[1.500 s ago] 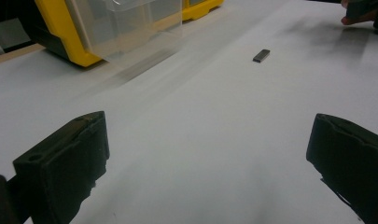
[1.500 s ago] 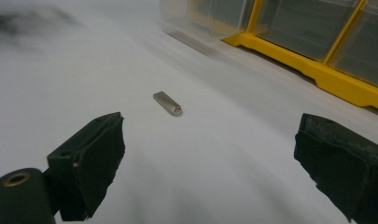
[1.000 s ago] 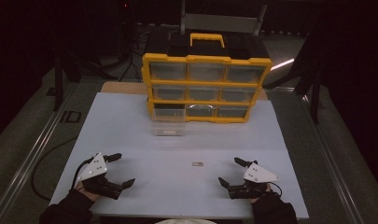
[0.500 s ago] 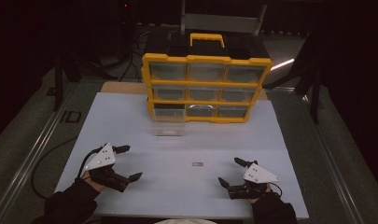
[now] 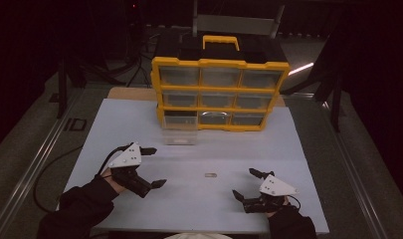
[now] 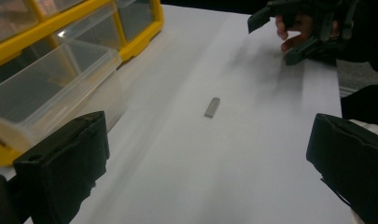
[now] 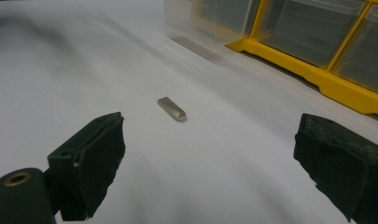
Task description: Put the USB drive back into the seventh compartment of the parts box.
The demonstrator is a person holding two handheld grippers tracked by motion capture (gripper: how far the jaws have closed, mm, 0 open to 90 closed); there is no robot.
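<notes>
A small flat metal piece [image 5: 210, 175] lies on the white table [image 5: 288, 149], also seen as the metal piece [image 6: 212, 107] and the metal piece [image 7: 172, 108]. A yellow drawer cabinet [image 5: 220, 92] stands at the back with its bottom-left clear drawer [image 5: 179, 134] pulled out. My left gripper [image 5: 152, 167] is open, left of the metal piece, with nothing between its jaws. My right gripper [image 5: 246, 183] is open too, at the front right of the piece. In the left gripper view the open drawer [image 6: 46, 88] sits at the left and the right gripper [image 6: 289, 28] shows far off.
The cabinet [image 7: 317, 42] has several clear drawers and a yellow carry handle [image 5: 221, 41]. Metal rails [image 5: 35, 164] run beside the table. A cable [image 5: 54, 164] trails off the left edge.
My left gripper has moved forward and to the right, toward the metal piece, and has turned. The right gripper has stayed where it was.
</notes>
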